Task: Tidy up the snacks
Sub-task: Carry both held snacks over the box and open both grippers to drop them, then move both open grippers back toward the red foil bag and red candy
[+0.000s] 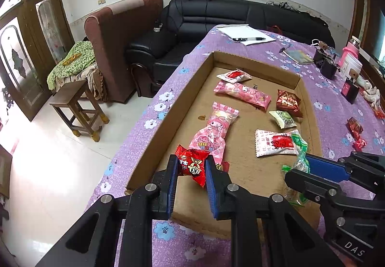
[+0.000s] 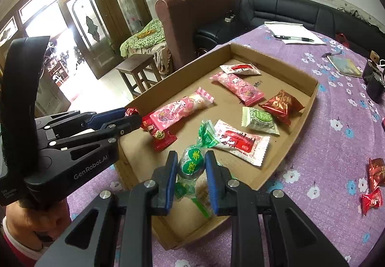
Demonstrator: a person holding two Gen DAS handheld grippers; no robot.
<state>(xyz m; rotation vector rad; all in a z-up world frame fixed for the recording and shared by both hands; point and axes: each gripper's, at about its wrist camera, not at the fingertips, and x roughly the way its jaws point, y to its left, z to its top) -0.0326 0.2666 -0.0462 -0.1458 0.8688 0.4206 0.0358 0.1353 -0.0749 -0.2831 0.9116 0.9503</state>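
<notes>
- Left claw (image 1: 191,167): clamped on a red cartoon-print candy (image 1: 192,166), held over the near left corner of the cardboard tray (image 1: 310,103).
- Right claw (image 2: 190,167): clamped on a green twist-wrapped candy (image 2: 192,163), above the tray's near end.
- Tray floor: two pink snack bars (image 1: 214,132), two red-and-white packets (image 1: 276,143), a dark red pouch (image 1: 288,102) and a pale green pouch (image 1: 284,119).
- Purple floral table (image 2: 336,146): red candies (image 2: 374,185) lay outside the tray, to its right.

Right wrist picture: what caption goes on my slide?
Right gripper pinches a green candy over the cardboard tray; left gripper holds a red snack.
</notes>
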